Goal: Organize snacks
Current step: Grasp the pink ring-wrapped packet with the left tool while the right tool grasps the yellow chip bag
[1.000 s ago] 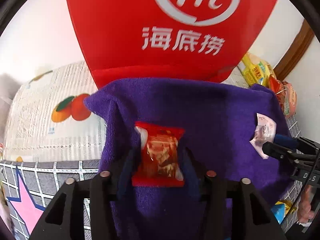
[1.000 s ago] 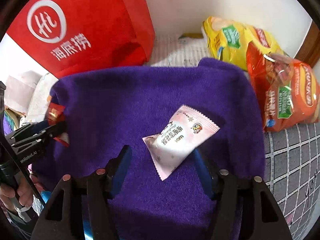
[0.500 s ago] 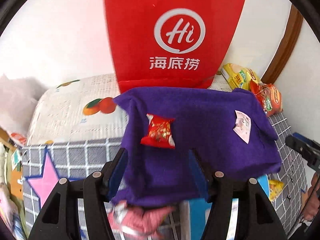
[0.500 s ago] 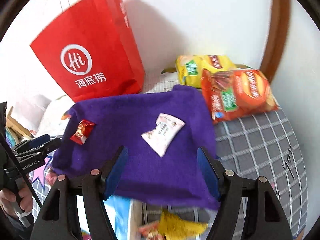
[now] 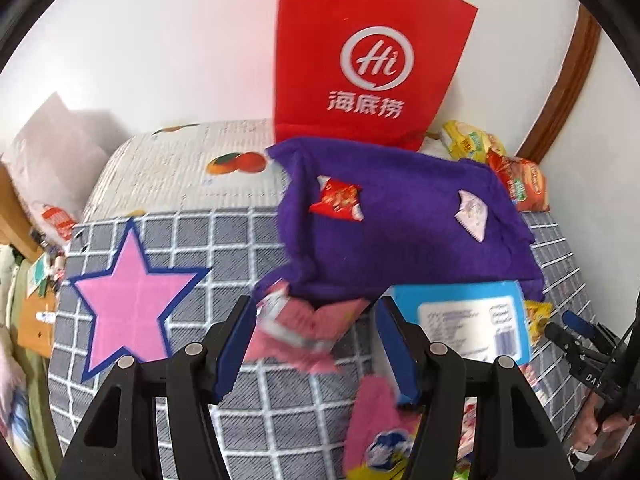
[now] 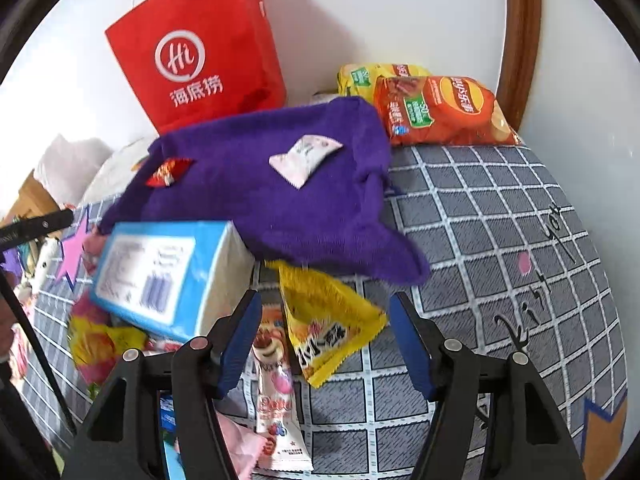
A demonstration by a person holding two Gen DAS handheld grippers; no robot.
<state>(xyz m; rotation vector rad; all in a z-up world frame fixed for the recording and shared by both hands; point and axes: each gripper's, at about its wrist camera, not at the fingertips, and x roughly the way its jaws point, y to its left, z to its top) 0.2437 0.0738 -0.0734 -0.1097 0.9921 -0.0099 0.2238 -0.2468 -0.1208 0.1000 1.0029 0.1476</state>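
A purple cloth [image 5: 400, 232] [image 6: 260, 200] lies on the checked bedspread. On it rest a small red candy packet [image 5: 338, 200] [image 6: 170, 172] and a pale pink packet [image 5: 472, 216] [image 6: 306, 156]. My left gripper [image 5: 314, 306] is open and empty, back from the cloth's near edge, above blurred pink packets [image 5: 304, 328]. My right gripper [image 6: 325, 300] holds nothing. Its jaws are closing a little above a yellow packet [image 6: 328, 320] and a pink-white stick packet [image 6: 276, 400]; the pads touch neither.
A red paper bag [image 5: 372, 60] [image 6: 196, 64] stands against the wall behind the cloth. Orange [image 6: 440, 112] and yellow [image 6: 368, 76] chip bags lie at the back right. A blue tissue box [image 5: 460, 320] [image 6: 168, 272] lies at the cloth's near edge among loose snack packets.
Both grippers have pulled back and up from the cloth. The red candy packet and the pale pink packet, which lay between their jaws, stay on the cloth, now far ahead.
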